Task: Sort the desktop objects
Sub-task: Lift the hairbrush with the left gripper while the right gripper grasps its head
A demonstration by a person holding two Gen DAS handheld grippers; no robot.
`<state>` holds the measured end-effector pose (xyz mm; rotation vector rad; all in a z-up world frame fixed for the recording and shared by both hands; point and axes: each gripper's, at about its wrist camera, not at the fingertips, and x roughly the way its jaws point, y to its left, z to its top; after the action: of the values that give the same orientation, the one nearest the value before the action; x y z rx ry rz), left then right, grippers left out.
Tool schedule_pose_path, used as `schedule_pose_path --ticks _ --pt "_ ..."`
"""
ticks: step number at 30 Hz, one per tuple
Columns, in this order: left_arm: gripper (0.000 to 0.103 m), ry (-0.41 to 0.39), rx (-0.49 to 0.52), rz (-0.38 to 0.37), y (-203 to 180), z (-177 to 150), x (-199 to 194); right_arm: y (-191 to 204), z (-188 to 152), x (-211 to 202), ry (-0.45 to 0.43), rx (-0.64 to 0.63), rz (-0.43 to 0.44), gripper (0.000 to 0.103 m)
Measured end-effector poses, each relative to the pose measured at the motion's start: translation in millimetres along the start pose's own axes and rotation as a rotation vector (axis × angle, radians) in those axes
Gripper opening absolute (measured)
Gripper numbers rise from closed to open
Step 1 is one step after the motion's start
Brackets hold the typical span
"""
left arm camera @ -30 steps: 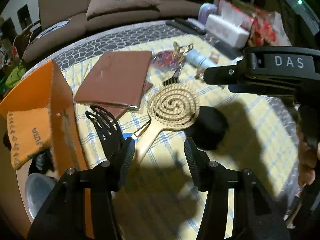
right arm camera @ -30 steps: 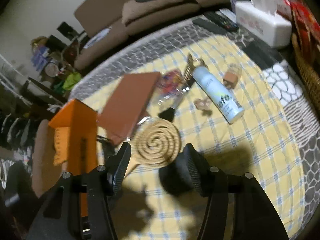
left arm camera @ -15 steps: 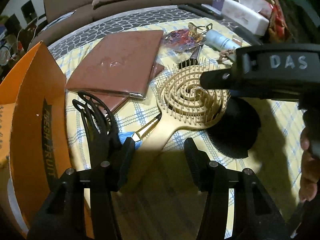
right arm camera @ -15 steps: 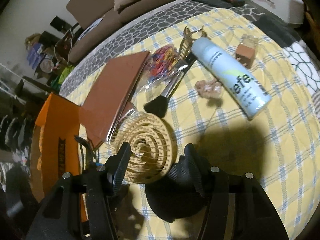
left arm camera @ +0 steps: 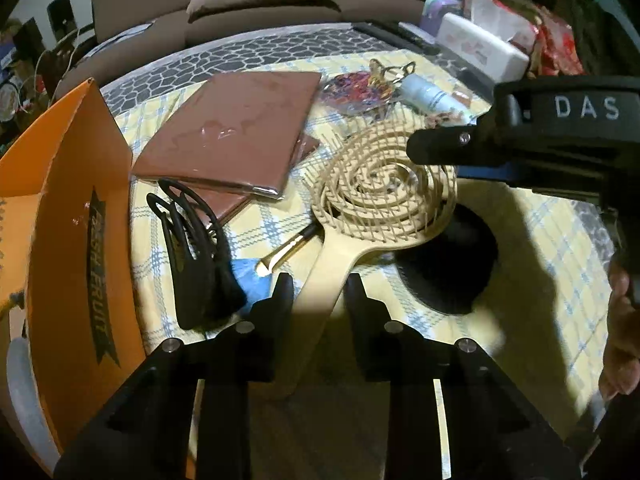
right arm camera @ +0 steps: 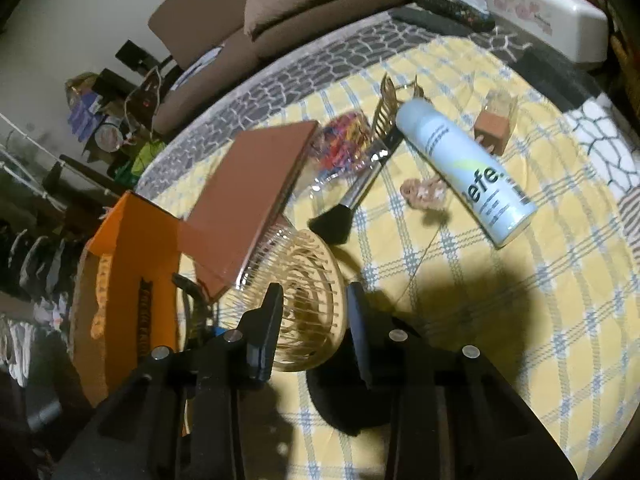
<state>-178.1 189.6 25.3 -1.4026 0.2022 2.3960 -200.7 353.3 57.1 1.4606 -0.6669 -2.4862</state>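
Observation:
A beige spiral hairbrush lies on the yellow checked tablecloth, its head tilted up against a round black object. My left gripper is open with a finger on each side of the brush handle. My right gripper is open and straddles the brush head; its body shows above the brush in the left wrist view. An orange cardboard box stands at the left.
A black hair claw, a gold-handled makeup brush and brown notebooks lie near the brush. Farther off are a white spray bottle, a black powder brush, coloured hair ties and a tissue box.
Both grippers have moved forward and lower onto the hairbrush. The left fingers now flank the handle and the right fingers flank the head. The brush head looks tilted higher.

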Motion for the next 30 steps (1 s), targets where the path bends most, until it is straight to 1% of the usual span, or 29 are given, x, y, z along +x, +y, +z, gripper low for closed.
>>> schedule_pose_path --ticks 2,4,6,9,10,11,12,13,14,15,17,18,19,20,22,24,25,27,28,29,30 --pt "0.021 0.002 -0.016 -0.028 -2 -3 -5 4 0 -6 -0.009 -0.009 0.0 0.03" --pt "0.021 0.014 -0.03 -0.062 -4 -7 -7 6 -2 -11 0.0 -0.021 -0.015 0.029" --pt "0.021 0.014 -0.026 -0.067 -8 -11 -8 2 -4 -11 0.014 -0.01 -0.018 0.029" --pt "0.022 0.021 -0.004 -0.074 -12 -15 -8 -14 -8 -7 0.054 0.045 -0.011 0.033" --pt "0.025 0.024 -0.002 -0.079 -13 -16 -7 -20 -9 -4 0.066 0.071 -0.007 0.036" --pt "0.026 0.031 -0.012 -0.082 -11 -16 -6 -27 -11 -2 0.077 0.094 -0.008 0.037" --pt "0.031 0.036 -0.022 -0.084 -10 -17 -5 -32 -12 -1 0.084 0.11 -0.016 0.037" --pt "0.041 0.04 -0.038 -0.074 -6 -17 -1 -37 -12 0 0.083 0.125 -0.018 0.04" --pt "0.044 0.042 -0.04 -0.072 -5 -18 1 -42 -12 0 0.079 0.14 -0.013 0.05" --pt "0.044 0.035 -0.035 -0.075 -5 -19 2 -44 -12 0 0.077 0.15 -0.009 0.053" --pt "0.043 0.029 0.001 -0.06 -10 -18 2 -45 -11 3 0.084 0.147 0.003 0.055" --pt "0.042 0.028 0.01 -0.064 -13 -18 2 -43 -11 5 0.088 0.138 0.005 0.055" --pt "0.027 0.026 0.014 -0.078 -14 -18 2 -40 -12 7 0.087 0.122 -0.001 0.055" --pt "0.026 0.024 0.018 -0.083 -16 -18 1 -36 -12 8 0.085 0.102 -0.005 0.055" --pt "0.021 0.025 0.023 -0.092 -20 -18 1 -27 -12 10 0.088 0.064 -0.002 0.046" --pt "0.019 0.024 0.003 -0.128 -19 -18 -2 -16 -12 7 0.071 0.008 -0.028 0.042" --pt "0.018 0.022 -0.011 -0.145 -19 -18 -4 -13 -12 5 0.065 -0.007 -0.028 0.038" --pt "0.017 0.012 -0.028 -0.168 -18 -17 -10 -8 -12 0 0.059 -0.016 -0.008 0.03" --pt "0.017 -0.003 -0.033 -0.172 -18 -16 -15 -5 -12 -3 0.056 -0.021 0.004 0.021" --pt "0.017 -0.015 -0.034 -0.182 -18 -15 -19 -2 -12 -6 0.052 -0.027 0.015 0.016" --pt "0.017 -0.027 -0.035 -0.196 -17 -13 -25 1 -12 -9 0.046 -0.032 0.023 0.016"
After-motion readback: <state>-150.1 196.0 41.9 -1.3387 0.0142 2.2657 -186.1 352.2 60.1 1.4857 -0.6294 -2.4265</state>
